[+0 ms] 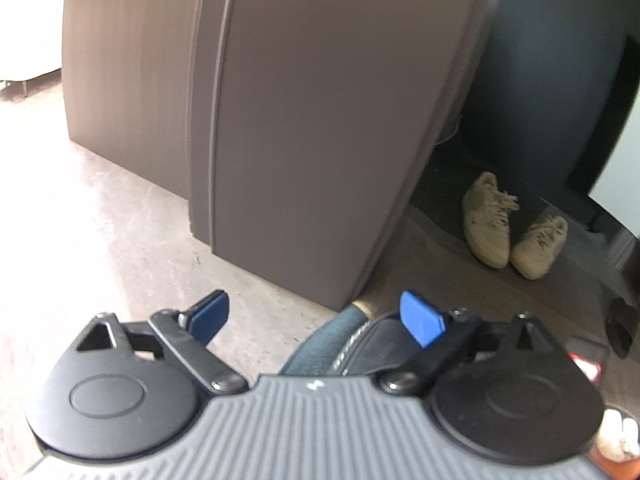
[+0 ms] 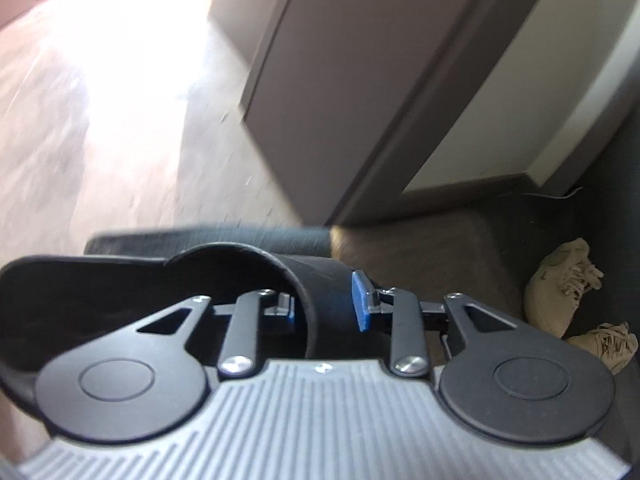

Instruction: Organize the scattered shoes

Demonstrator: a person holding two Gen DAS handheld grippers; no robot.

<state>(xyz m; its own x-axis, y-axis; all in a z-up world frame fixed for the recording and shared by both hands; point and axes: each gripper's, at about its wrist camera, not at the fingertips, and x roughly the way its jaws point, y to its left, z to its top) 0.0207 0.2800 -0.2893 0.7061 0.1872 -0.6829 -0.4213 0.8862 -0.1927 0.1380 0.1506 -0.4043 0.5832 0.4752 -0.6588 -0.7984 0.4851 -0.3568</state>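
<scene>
A black slide sandal (image 2: 120, 292) hangs close in the right wrist view, and my right gripper (image 2: 326, 306) is shut on its wide strap. The same dark sandal (image 1: 332, 344) shows low in the left wrist view, just inside the right pad of my left gripper (image 1: 316, 318), which is open and holds nothing. A pair of beige lace-up sneakers (image 1: 486, 220) stands side by side on the dark floor to the right of a cabinet. The sneakers (image 2: 560, 292) also appear at the right edge of the right wrist view.
A tall grey-brown cabinet (image 1: 320, 120) rises straight ahead, with a second panel (image 1: 120, 80) behind it on the left. Pale, brightly lit floor (image 1: 100, 220) spreads to the left. A dark recess (image 1: 540, 80) lies behind the sneakers. A black object (image 1: 620, 328) sits at the right edge.
</scene>
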